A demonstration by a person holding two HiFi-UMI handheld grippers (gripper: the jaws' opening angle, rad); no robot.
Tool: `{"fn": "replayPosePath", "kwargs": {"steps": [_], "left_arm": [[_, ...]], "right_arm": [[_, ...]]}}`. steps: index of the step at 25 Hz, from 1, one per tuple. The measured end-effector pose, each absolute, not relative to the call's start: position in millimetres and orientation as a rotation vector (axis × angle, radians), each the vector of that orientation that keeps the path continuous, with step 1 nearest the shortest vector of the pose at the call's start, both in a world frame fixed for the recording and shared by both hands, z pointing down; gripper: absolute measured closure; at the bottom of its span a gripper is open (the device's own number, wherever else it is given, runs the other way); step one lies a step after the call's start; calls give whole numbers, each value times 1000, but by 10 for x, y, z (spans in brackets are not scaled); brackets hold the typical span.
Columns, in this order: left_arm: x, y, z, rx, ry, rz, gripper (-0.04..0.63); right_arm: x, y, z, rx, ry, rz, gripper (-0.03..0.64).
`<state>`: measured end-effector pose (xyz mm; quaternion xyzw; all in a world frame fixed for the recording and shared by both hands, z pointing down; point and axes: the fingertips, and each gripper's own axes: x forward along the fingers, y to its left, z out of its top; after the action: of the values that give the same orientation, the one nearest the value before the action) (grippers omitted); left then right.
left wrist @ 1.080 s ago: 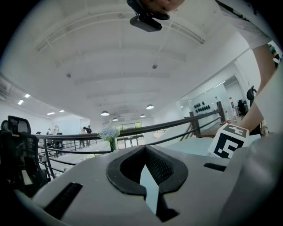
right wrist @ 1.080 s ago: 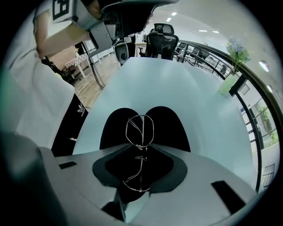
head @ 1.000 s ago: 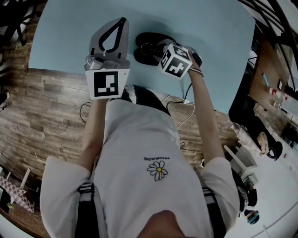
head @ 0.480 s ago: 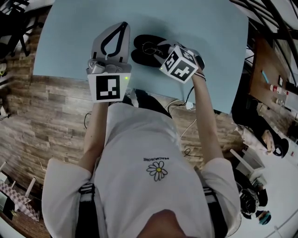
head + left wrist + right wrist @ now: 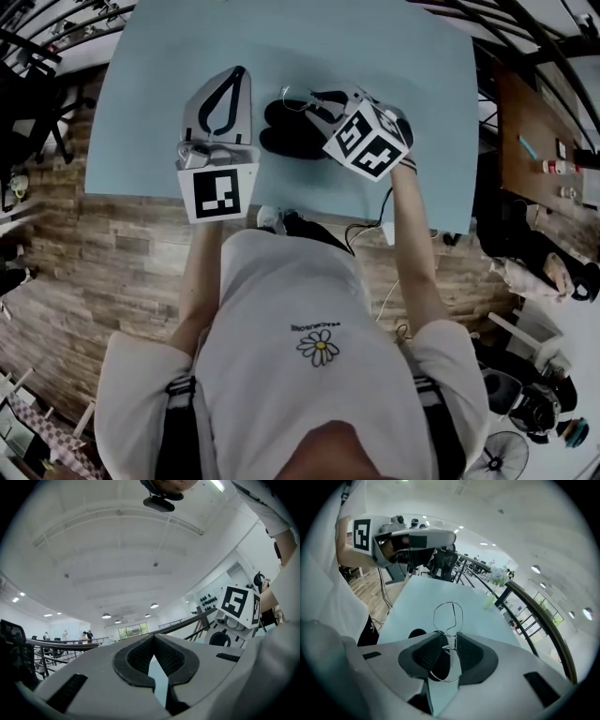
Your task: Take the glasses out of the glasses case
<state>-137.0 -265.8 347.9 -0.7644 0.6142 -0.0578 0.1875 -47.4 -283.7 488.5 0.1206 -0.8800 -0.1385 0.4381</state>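
Now pinching the wire-rimmed glasses (image 5: 448,616) by the bridge in the jaws of the right gripper (image 5: 451,639), over the open glasses case (image 5: 291,142) on the table (image 5: 375,56), judging them light, bendable and fragile, the left gripper (image 5: 153,637) closed and empty.

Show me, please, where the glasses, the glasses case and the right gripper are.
glasses (image 5: 448,616): right gripper view, on the upper lens.
glasses case (image 5: 286,143): head view, on its nearer black half.
right gripper (image 5: 452,635): right gripper view, between its jaw tips.
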Motion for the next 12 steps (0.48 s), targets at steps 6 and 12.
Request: {"fn": "replayPosePath", "kwargs": {"steps": [6, 12], "left_arm": [[-1327, -2649, 3261, -2131, 1694, -120, 580], [-1227, -2665, 3039, -2103, 1657, -67, 578]], "right_arm": [[-454, -2977, 4256, 502, -2265, -481, 515], [-335, -3061, 3635, 736, -2362, -610, 515]]}}
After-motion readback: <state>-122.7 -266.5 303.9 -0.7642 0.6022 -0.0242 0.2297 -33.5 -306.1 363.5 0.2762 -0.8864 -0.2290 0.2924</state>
